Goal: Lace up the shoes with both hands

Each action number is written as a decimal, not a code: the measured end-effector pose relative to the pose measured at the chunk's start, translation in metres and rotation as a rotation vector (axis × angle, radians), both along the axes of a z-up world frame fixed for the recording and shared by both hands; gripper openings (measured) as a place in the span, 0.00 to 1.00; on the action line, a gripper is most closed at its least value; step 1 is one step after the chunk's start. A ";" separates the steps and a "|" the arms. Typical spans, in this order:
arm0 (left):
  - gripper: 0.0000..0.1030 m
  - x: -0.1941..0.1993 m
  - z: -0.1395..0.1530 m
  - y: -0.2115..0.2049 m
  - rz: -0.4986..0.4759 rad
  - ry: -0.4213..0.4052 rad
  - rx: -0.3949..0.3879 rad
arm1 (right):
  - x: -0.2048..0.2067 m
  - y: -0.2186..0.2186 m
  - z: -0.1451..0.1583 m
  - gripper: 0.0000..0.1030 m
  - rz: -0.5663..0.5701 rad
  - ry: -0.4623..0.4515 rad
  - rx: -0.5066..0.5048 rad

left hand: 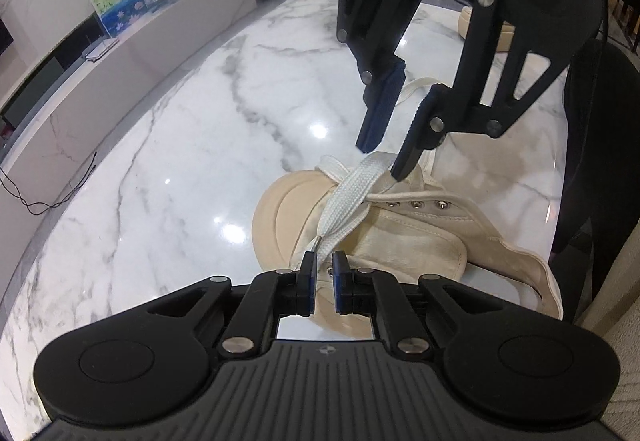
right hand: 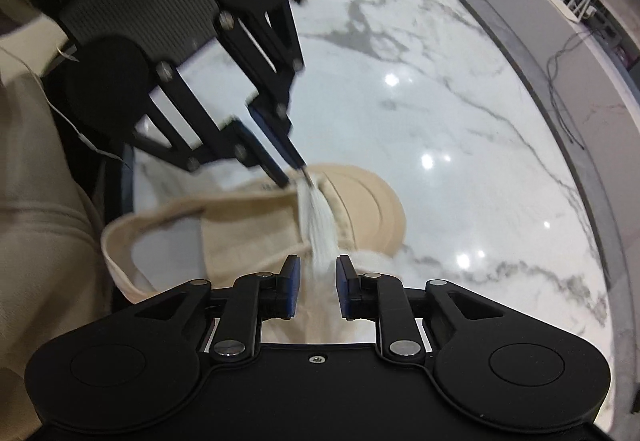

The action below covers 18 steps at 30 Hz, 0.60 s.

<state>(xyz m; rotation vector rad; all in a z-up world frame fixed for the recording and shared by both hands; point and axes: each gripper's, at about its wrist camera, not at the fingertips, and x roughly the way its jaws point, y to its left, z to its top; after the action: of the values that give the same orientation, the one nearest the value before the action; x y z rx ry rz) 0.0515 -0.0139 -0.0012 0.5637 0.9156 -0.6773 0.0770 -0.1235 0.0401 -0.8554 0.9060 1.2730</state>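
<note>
A cream canvas shoe [left hand: 420, 237] lies on the marble table [left hand: 180, 145], its rubber toe cap pointing away from the person. A flat white lace [left hand: 352, 193] runs up from the eyelets [left hand: 416, 204]. My left gripper [left hand: 323, 265] is shut on the lace near its tip. In the right wrist view the left gripper [right hand: 294, 177] pinches that tip above the shoe [right hand: 248, 225]. My right gripper [right hand: 318, 269] stands open, with the blurred lace [right hand: 320, 225] hanging loose between its pads. Seen from the left wrist, the right gripper [left hand: 382, 161] hovers over the toe end.
A second cream object [left hand: 468, 25] sits at the table's far end. A dark chair [left hand: 600, 161] stands at the table's right edge. The person's cream clothing [right hand: 36, 221] is close on the left. A white sideboard [left hand: 120, 61] runs beyond the table.
</note>
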 end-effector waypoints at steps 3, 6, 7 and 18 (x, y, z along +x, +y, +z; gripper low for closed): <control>0.07 0.001 0.001 0.000 0.006 0.000 -0.010 | -0.003 0.010 0.000 0.18 0.016 -0.016 0.016; 0.07 -0.001 0.005 0.002 0.015 0.000 -0.025 | -0.002 0.023 -0.007 0.18 0.028 -0.035 -0.004; 0.07 -0.003 0.007 0.003 0.019 -0.003 -0.031 | -0.001 0.026 -0.010 0.18 0.031 -0.036 -0.009; 0.15 -0.014 0.020 -0.007 0.008 0.026 -0.093 | 0.014 0.047 -0.027 0.03 0.007 0.008 -0.054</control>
<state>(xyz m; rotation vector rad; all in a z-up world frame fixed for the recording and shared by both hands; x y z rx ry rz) 0.0380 -0.0210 0.0185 0.4692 0.9055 -0.7174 0.0910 -0.0765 0.0128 -0.8971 0.9480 1.2640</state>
